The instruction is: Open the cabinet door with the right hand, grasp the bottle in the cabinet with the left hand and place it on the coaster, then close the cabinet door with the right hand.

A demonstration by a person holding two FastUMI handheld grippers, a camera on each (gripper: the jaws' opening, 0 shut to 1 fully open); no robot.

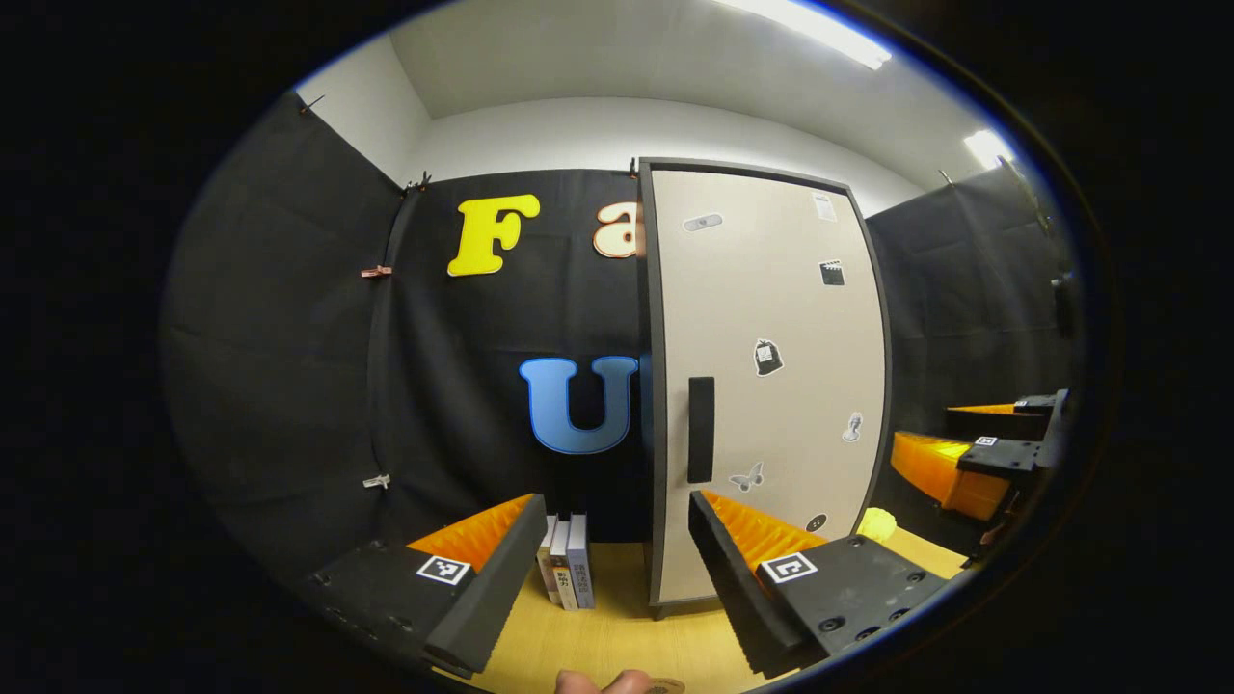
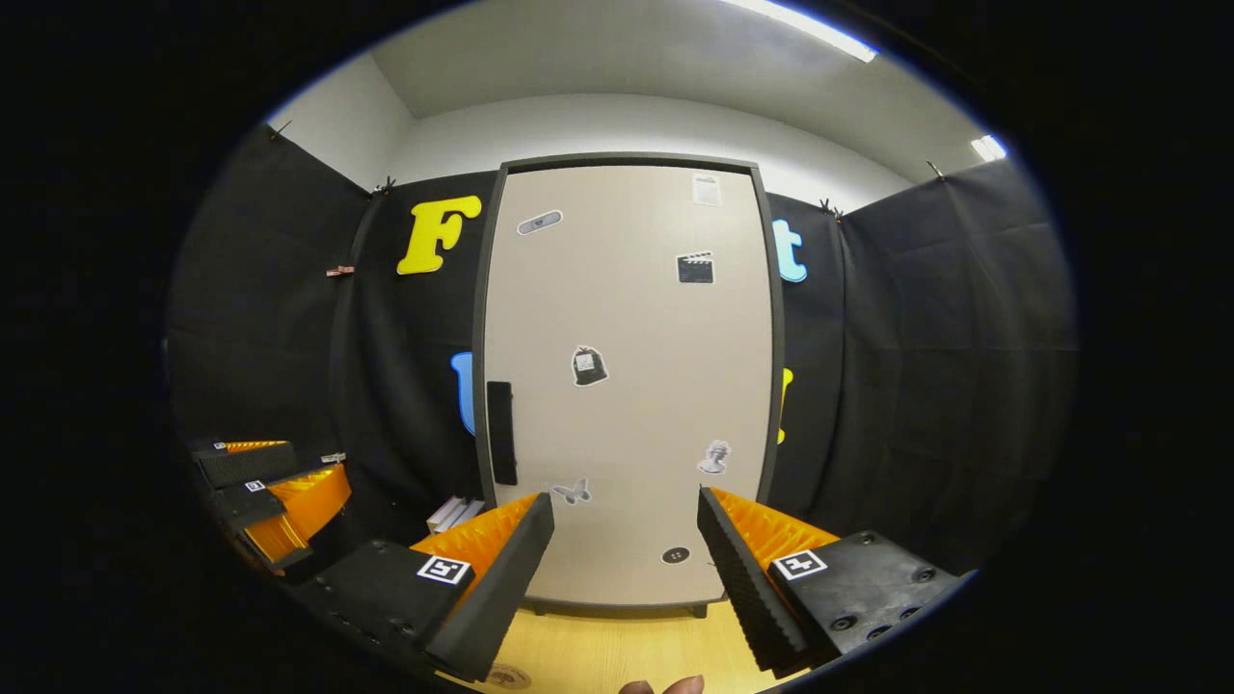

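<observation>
Beige cabinet [image 2: 627,386] door shut, both grippers spread and holding nothing.
I see the door flush in its dark frame, so whatever is inside is hidden and I can't place the bottle. Black handle [image 2: 500,432] runs upright along the door's left edge. Stickers [image 2: 589,366] dot the door, print too small to read. In the left gripper view, books [image 1: 567,573] stand upright on the wood table [image 1: 617,627] just left of the cabinet, spines unreadable, and something yellow [image 1: 877,523] sits at the cabinet's right foot. My left gripper [image 1: 617,540] hangs wide open facing the handle side, touching nothing. My right gripper [image 2: 625,540] hangs wide open square to the door, well apart from it. Coaster [image 2: 506,677] edge peeks at the bottom of the right gripper view.
</observation>
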